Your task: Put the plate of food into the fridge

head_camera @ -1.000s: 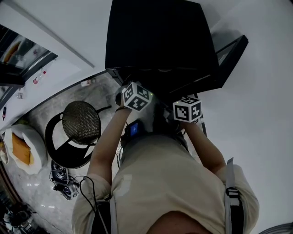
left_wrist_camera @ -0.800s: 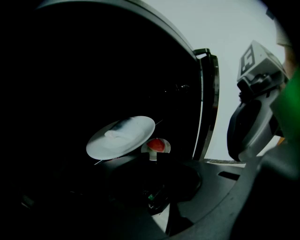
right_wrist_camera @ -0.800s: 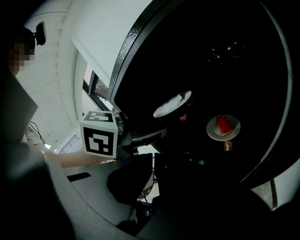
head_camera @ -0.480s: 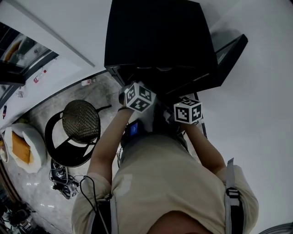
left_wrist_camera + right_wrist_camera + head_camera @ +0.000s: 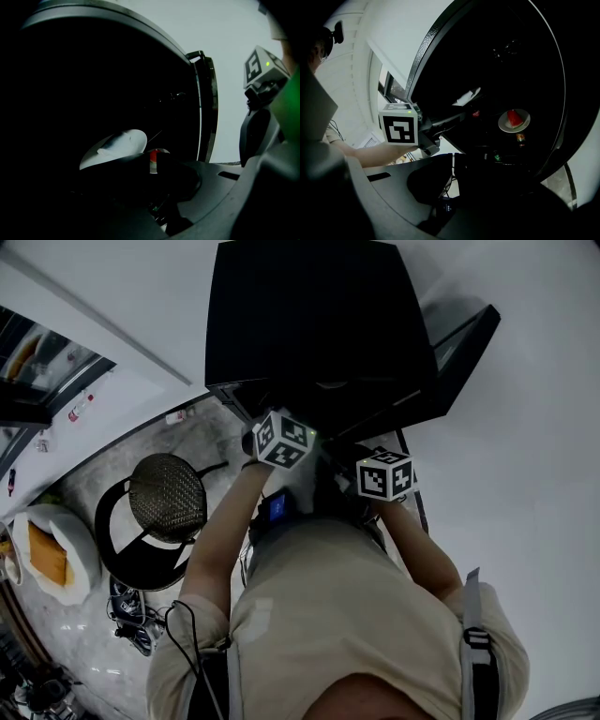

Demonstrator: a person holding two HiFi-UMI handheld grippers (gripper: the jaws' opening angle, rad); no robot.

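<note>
The black fridge (image 5: 319,315) stands open, its door (image 5: 464,348) swung out to the right. A small white plate with a red wedge of food (image 5: 513,120) sits on a shelf deep inside; it also shows just over the left jaw tips (image 5: 154,154). My left gripper (image 5: 153,164) reaches into the dark opening, jaws nearly together with nothing seen between them. A larger white plate-like shape (image 5: 115,146) lies beside its left jaw; whether they touch I cannot tell. My right gripper (image 5: 453,161) is shut and empty, short of the opening. Both marker cubes (image 5: 281,439) (image 5: 385,475) hover at the fridge front.
A round woven stool (image 5: 167,491) stands on the floor to the left, with cables (image 5: 131,615) below it and a white cushion with an orange patch (image 5: 52,554) farther left. A pale wall (image 5: 534,474) runs along the right. Small bottles (image 5: 519,138) stand under the plate.
The right gripper has slipped a little lower in the head view, away from the fridge. The left gripper stays where it was.
</note>
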